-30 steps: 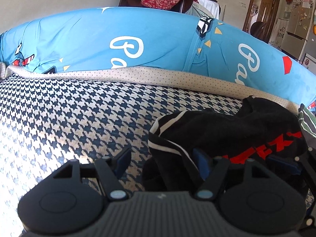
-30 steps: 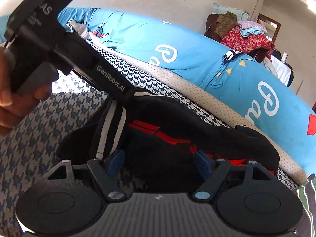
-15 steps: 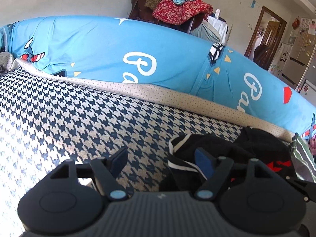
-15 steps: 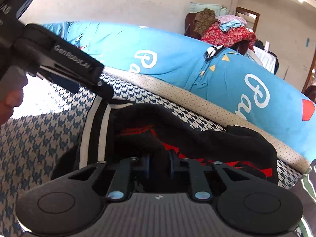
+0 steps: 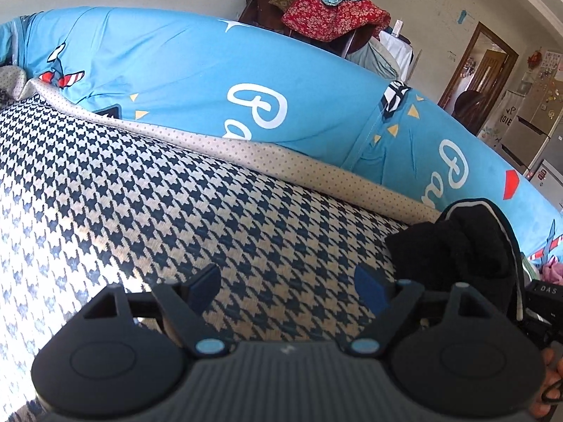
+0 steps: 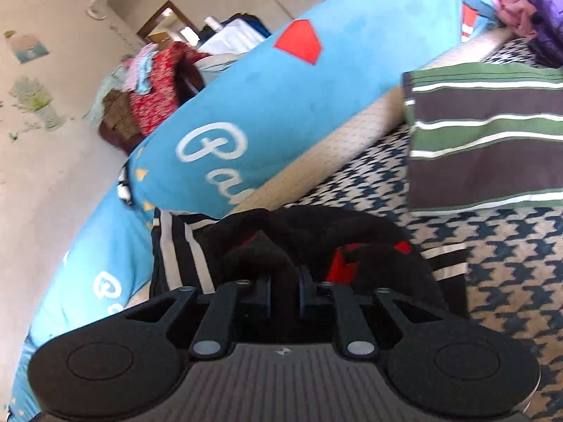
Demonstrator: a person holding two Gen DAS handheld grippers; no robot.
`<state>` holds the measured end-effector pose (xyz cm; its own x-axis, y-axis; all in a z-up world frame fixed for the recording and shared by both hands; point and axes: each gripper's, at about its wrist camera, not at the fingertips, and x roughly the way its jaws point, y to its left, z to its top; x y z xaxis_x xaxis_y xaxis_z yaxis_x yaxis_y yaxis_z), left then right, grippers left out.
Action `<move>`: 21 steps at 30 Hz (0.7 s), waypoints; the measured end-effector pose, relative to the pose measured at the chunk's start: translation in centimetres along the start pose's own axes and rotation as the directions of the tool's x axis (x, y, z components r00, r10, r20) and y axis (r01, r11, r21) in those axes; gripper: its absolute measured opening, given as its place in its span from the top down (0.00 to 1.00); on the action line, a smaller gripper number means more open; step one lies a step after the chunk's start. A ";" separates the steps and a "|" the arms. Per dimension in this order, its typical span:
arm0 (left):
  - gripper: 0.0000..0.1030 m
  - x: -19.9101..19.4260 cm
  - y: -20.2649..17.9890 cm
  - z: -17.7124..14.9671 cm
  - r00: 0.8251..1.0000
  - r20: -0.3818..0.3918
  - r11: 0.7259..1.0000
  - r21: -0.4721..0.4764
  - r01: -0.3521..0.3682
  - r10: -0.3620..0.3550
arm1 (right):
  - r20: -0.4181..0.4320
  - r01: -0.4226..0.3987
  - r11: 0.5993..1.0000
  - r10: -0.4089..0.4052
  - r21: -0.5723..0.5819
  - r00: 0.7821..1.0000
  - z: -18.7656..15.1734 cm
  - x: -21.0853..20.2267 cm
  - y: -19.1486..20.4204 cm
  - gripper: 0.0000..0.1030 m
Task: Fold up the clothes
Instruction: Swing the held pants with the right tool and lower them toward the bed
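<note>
Garment (image 6: 281, 242), black with red print, sits bunched in the right gripper (image 6: 284, 290), jaws clamped on a fold to carry it toward the striped pile (image 6: 485, 137); left gripper (image 5: 288, 281) has just been opening, jaws apart, empty over the bed (image 5: 140, 190).

Under and ahead of the tools: houndstooth cover (image 5: 176, 193). Beyond it, a dotted beige band (image 5: 281, 161), then a long blue cushion (image 5: 176, 81) with white script. Farther back, behind the cushion, a chair (image 5: 260, 7) piled with red floral cloth (image 5: 334, 17). Far right of the left tool: a doorway (image 5: 482, 59), a fridge (image 5: 538, 123).
</note>
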<state>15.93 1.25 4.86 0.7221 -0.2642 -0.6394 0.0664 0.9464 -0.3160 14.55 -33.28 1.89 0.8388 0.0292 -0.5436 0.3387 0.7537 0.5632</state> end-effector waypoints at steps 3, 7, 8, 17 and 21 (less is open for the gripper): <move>0.19 0.3 -0.9 -0.6 1.000 -0.017 0.999 0.037 0.005 -0.004 | 0.025 0.082 0.995 -0.080 -0.059 0.996 0.4 -0.3 0.2 0.74; 0.18 0.7 -1.8 -1.2 0.999 -0.046 0.998 0.061 0.021 -0.018 | 0.087 0.170 0.975 -0.158 -0.145 0.984 -0.1 -0.9 1.1 0.71; 0.18 0.8 -1.9 -1.3 0.998 -0.052 0.998 0.064 0.026 -0.022 | 0.101 0.189 0.969 -0.175 -0.159 0.979 -0.1 -1.2 1.1 0.71; 0.18 0.6 -3.2 -1.7 0.997 -0.071 0.994 0.100 0.037 -0.029 | 0.067 0.298 0.955 -0.298 0.010 0.952 1.3 -1.9 -1.8 0.70; 0.17 0.2 -3.7 -1.7 0.997 -0.073 0.993 0.115 0.042 -0.033 | 0.104 0.376 0.926 -0.376 0.016 0.921 1.7 -2.9 -2.0 0.66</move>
<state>14.69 -2.58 4.68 0.6671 -0.3085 -0.6781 0.1750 0.9496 -0.2600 12.17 -35.97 3.40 0.6892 -0.3246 -0.6478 0.6365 0.6984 0.3272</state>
